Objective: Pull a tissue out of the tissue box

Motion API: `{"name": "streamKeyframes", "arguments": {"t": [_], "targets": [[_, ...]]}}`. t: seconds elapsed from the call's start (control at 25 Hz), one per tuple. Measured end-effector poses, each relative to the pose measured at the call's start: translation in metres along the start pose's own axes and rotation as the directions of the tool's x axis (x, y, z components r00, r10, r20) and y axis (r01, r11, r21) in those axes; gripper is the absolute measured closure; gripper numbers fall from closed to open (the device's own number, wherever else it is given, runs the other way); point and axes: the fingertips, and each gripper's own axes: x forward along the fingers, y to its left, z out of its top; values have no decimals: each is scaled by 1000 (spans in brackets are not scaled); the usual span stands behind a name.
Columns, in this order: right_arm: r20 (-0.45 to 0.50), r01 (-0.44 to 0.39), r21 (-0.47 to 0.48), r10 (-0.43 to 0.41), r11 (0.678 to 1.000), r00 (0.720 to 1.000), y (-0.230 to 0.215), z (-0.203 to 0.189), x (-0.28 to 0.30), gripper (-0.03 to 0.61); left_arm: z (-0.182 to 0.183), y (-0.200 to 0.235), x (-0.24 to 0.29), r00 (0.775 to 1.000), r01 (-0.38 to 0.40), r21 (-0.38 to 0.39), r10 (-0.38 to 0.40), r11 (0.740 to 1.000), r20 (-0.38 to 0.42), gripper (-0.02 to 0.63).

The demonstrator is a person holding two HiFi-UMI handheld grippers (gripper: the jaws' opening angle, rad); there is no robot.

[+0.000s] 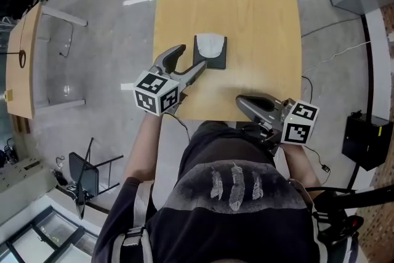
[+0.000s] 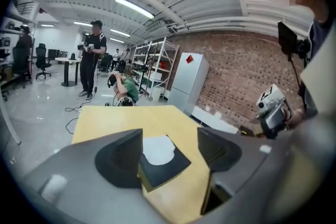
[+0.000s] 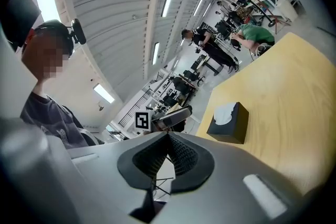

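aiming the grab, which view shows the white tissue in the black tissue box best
The left gripper view: the white tissue shows large and central, atop the black tissue box. The head view shows it small from above; the right gripper view, small and from the side.

Grey moulded left gripper [image 1: 189,60] and right gripper [image 1: 243,101], with dark ribbed pads [image 3: 181,155]; each carries a white cube [image 1: 157,92] printed with black square markers. The person wears a dark short-sleeved shirt [image 1: 203,225] with a grey feather print [image 1: 234,185] and grey shoulder straps [image 1: 138,212].
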Motion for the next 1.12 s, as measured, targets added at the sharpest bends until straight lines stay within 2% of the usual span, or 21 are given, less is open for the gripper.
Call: {"name": "streamKeyframes", "arguments": {"t": [0.16,0.68,0.88,1.12], "targets": [[21,26,25,-26,999,999,-15,-3,-9,581,-18,22,30,996,-7,-4,7,1000,-85,251],[108,68,120,-81,990,991,-67,2,-52,581,-45,47,110,968,31,-10,-33,999,-247,206],[106,59,133,-73,989,992,-74,6,-53,581,-53,56,115,956,77,-57,-89,995,-278,202],[99,63,142,-77,988,992,-75,4,-50,581,-68,57,111,918,168,-150,-210,974,-337,199]]}}
